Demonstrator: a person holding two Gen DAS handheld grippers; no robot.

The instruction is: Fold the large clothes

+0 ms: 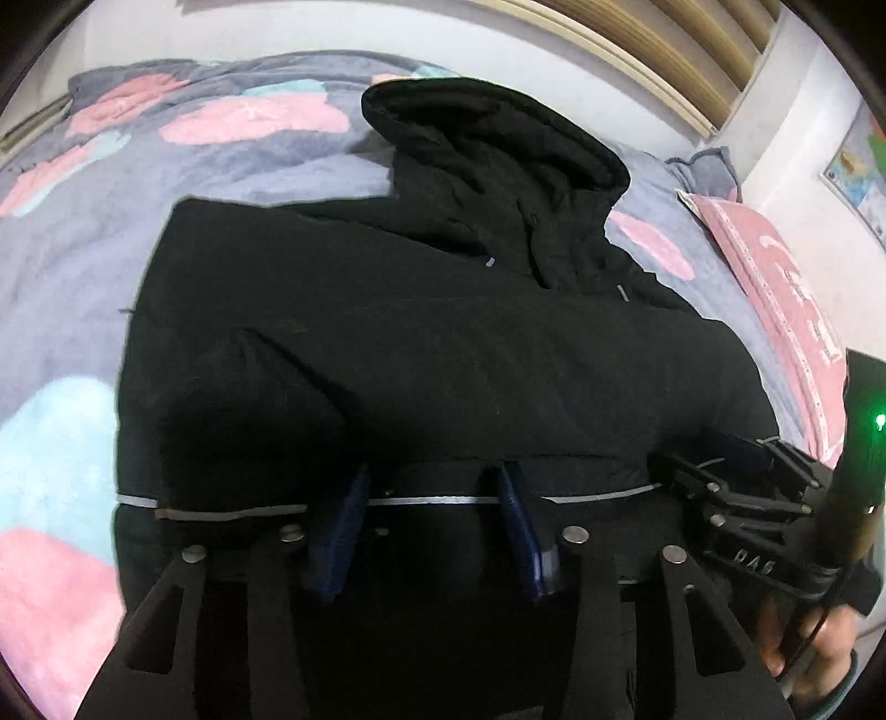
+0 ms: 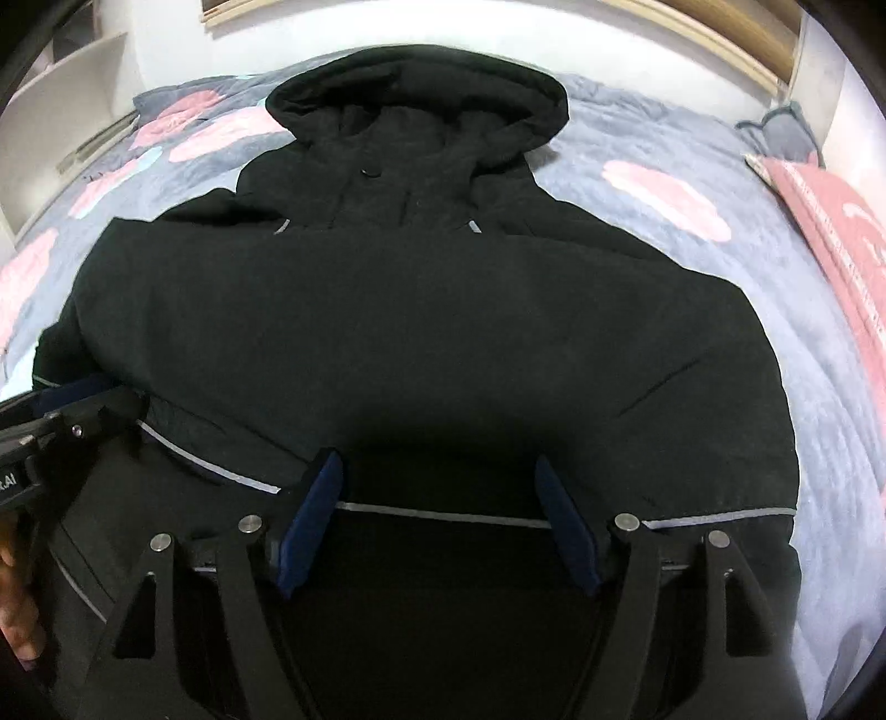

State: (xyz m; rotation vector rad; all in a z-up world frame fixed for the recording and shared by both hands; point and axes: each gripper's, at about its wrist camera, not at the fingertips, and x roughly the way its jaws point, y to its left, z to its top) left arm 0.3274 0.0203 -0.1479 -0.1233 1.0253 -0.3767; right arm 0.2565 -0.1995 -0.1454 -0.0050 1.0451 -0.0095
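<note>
A large black hooded jacket [image 1: 443, 354] lies flat on the bed with its hood [image 1: 493, 127] at the far end; it also fills the right wrist view [image 2: 432, 321]. A thin grey reflective stripe [image 1: 432, 501] runs across its near part. My left gripper [image 1: 434, 487] is open, its blue pads [image 1: 346, 531] just above the stripe on the near left side. My right gripper [image 2: 440, 476] is open over the stripe [image 2: 443, 518] on the near right side. Each gripper shows at the edge of the other's view: the right one [image 1: 736, 498] and the left one [image 2: 55, 432].
The bed has a grey cover [image 1: 83, 266] with pink and light blue patches. A pink pillow [image 1: 792, 293] lies at the right side, also in the right wrist view [image 2: 841, 232]. A wooden headboard [image 1: 664, 50] and white walls stand behind.
</note>
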